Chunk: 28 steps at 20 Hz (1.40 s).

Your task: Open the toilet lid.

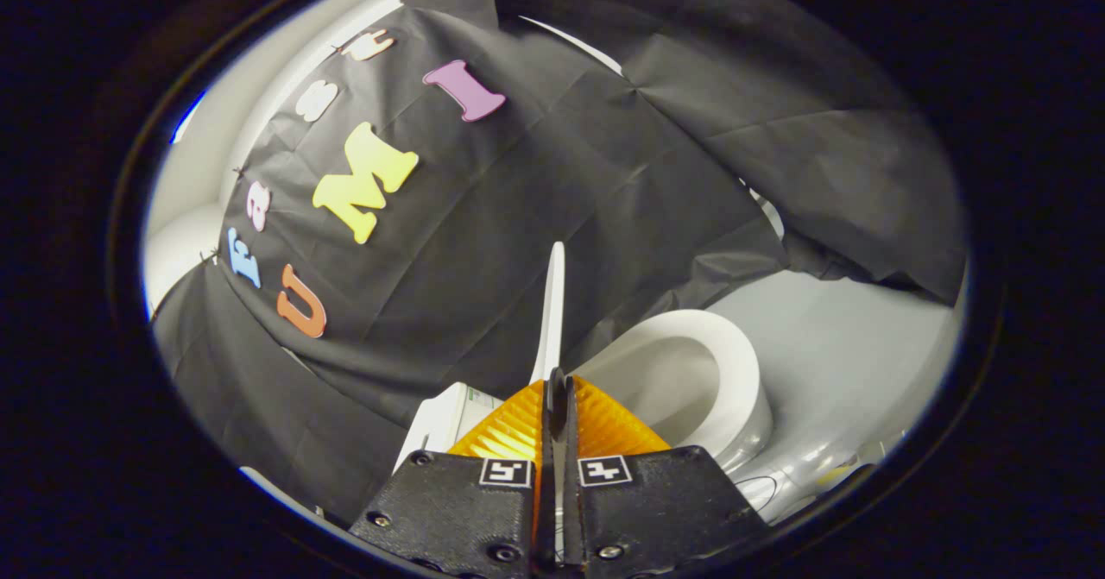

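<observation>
Toilet lid [552,311] pinched edge-on between jaws, raised near upright; bowl [691,380] exposed beside jaws. Grip best kept firm, lid eased back to rest, not dropped.

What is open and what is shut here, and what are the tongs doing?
Toilet lid: raised, seen edge-on, standing up just ahead of the tongs.
Toilet bowl: uncovered, its inside in plain sight beside the lid.
Tongs: closed, both fingers pressing on the lid's thin edge.
Black cloth: hanging behind the toilet, creased.
</observation>
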Motion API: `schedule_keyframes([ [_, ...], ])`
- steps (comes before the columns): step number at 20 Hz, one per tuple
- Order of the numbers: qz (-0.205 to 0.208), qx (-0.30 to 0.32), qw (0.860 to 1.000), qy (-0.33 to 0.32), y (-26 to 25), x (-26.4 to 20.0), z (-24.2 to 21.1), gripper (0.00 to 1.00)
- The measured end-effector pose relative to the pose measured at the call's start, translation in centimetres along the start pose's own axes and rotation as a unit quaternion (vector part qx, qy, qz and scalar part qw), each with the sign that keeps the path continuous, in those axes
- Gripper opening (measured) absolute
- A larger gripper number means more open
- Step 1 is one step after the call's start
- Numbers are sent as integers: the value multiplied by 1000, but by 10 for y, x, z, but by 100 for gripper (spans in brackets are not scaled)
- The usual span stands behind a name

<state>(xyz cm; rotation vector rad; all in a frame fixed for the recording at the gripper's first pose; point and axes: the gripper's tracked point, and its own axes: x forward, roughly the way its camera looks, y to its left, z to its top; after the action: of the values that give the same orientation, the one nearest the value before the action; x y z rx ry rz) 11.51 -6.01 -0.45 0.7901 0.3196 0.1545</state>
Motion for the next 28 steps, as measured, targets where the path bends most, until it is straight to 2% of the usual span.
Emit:
schedule_keyframes([
  [18, -6, -84, 996, -33, 81, -4, -11, 7],
  [28, -4, -150, 987, -57, 142, 2, -23, 8],
])
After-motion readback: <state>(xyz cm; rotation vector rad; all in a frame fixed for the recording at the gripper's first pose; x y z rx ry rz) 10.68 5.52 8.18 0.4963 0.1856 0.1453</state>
